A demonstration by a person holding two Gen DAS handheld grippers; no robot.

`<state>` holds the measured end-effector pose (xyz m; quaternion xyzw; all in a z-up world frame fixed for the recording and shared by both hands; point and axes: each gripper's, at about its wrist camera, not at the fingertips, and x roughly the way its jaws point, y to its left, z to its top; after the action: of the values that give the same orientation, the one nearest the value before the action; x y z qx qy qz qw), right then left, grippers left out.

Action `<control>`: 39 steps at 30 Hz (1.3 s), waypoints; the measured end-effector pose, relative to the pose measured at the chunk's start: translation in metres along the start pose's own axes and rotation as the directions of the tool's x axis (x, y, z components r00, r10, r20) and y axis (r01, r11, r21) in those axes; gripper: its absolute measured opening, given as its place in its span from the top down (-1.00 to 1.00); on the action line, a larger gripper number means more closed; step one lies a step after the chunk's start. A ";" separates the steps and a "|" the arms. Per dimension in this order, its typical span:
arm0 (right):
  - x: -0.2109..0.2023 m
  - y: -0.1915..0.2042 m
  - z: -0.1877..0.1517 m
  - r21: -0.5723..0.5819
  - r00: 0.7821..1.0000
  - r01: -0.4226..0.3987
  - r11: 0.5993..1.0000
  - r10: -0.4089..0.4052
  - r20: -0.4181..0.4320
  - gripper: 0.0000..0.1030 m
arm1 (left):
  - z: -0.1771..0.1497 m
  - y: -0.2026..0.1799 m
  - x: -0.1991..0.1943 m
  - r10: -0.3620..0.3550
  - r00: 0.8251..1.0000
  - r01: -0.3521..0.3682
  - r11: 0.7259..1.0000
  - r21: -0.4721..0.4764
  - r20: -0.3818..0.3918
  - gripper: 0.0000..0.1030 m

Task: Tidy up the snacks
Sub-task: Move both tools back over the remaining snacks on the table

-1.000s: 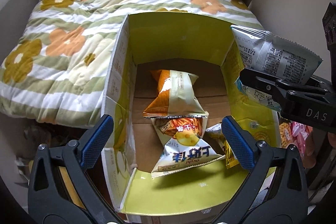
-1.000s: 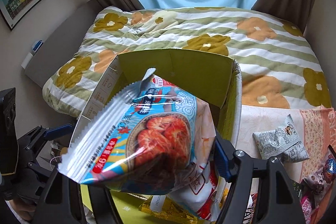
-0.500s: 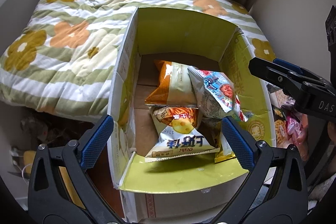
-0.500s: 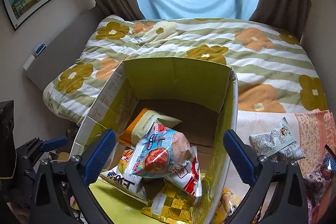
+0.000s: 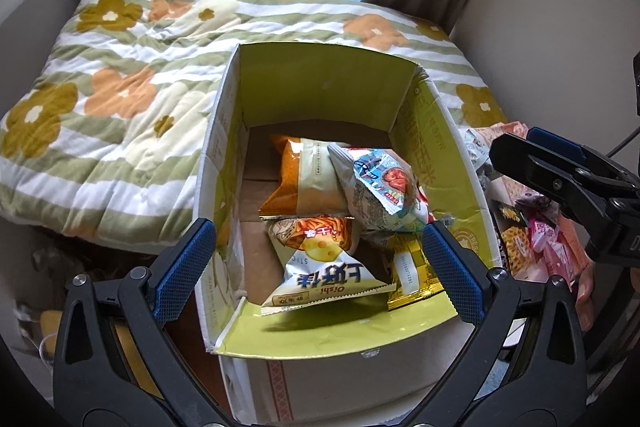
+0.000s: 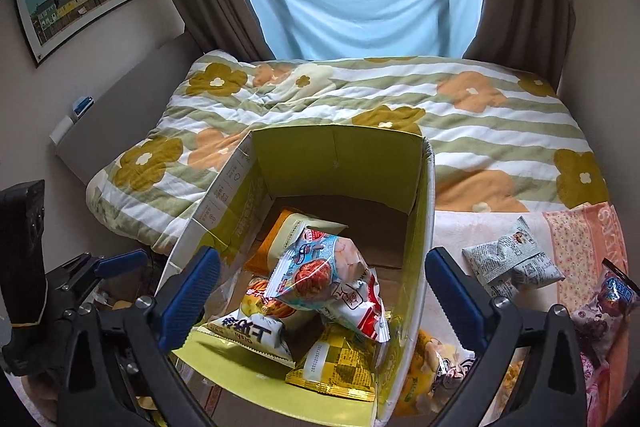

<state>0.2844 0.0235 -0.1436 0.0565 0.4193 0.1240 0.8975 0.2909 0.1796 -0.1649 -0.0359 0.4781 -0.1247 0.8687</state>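
- Right gripper (image 6: 320, 301), with ribbed blue pads, spread wide and empty above the box.
- Left gripper (image 5: 316, 267) likewise gaping, holding nothing.
- Crinkly blue shrimp-snack bag (image 6: 320, 273) lies below them on other glossy packets inside the yellow-lined cardboard box (image 6: 336, 155).
- Beyond, a soft quilted floral blanket (image 6: 460, 115).

Snack bags (image 6: 320, 275) piled loosely inside open cardboard box (image 6: 336, 155) — shrimp-print bag topmost.
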 end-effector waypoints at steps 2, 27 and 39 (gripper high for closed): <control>-0.008 -0.001 -0.003 0.000 1.000 0.011 1.000 -0.011 0.012 -0.98 | -0.001 -0.007 -0.003 -0.010 1.000 0.010 1.000 0.005 0.008 -0.98; -0.191 -0.205 -0.092 0.081 0.986 0.151 0.985 -0.156 0.053 -0.98 | -0.056 -0.267 -0.024 -0.151 0.988 0.143 0.971 0.191 0.029 -0.98; -0.179 -0.281 -0.167 0.181 0.990 0.110 0.977 -0.092 -0.104 -0.98 | -0.124 -0.334 0.022 -0.118 0.985 0.142 0.969 0.200 -0.125 -0.98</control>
<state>0.0951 -0.2959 -0.1762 0.1128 0.4738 0.0409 0.8724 0.1368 -0.1420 -0.1890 0.0309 0.5071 -0.2326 0.8293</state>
